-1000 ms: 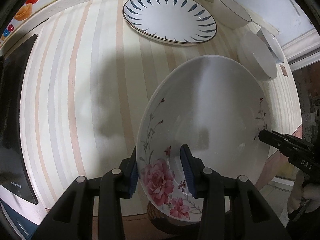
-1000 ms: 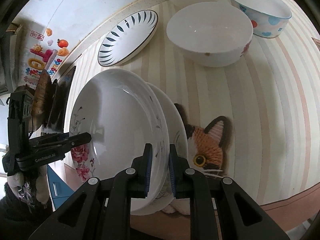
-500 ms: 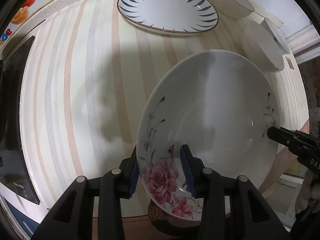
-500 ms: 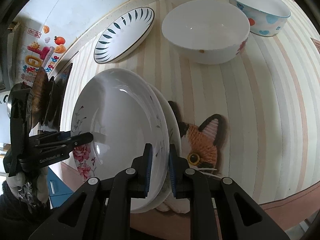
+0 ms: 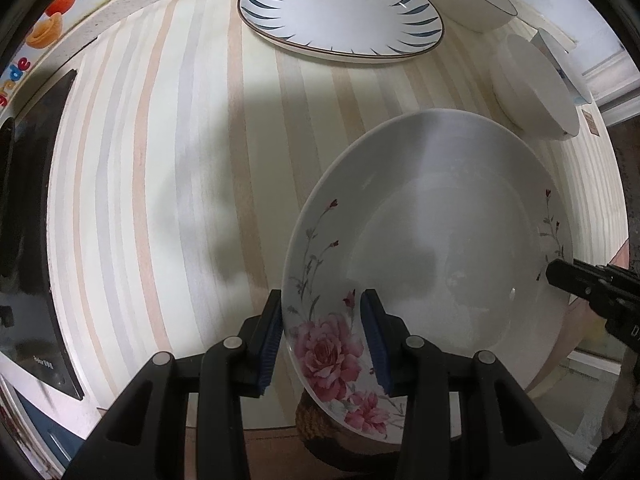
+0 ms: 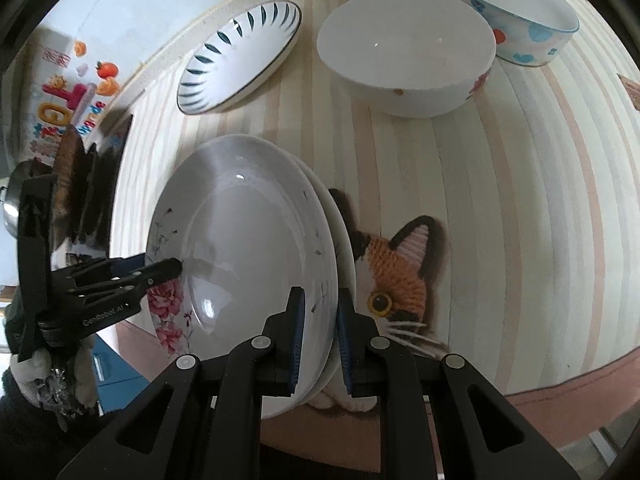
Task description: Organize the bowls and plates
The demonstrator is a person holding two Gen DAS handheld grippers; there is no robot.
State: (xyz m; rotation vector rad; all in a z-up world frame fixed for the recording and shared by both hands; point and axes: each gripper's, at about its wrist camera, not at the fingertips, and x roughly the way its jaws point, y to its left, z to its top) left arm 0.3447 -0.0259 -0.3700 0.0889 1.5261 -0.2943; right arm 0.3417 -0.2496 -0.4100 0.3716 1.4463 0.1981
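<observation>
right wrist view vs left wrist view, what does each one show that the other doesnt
Only the right wrist view shows the knitted cat mat, a second plate behind the floral plate, and the dotted bowl's pattern. Only the left wrist view shows the rose print clearly. Both show the floral plate clamped by the left hand-held gripper and right hand-held gripper, plus the blue-leaf plate.

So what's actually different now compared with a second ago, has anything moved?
Little. The floral plate, with a second plate behind it, has been carried slightly toward the blue-leaf plate, which sits closer in both views. The left gripper and right gripper stay clamped on opposite rims. The white bowl, dotted bowl and cat mat haven't shifted on the table.
</observation>
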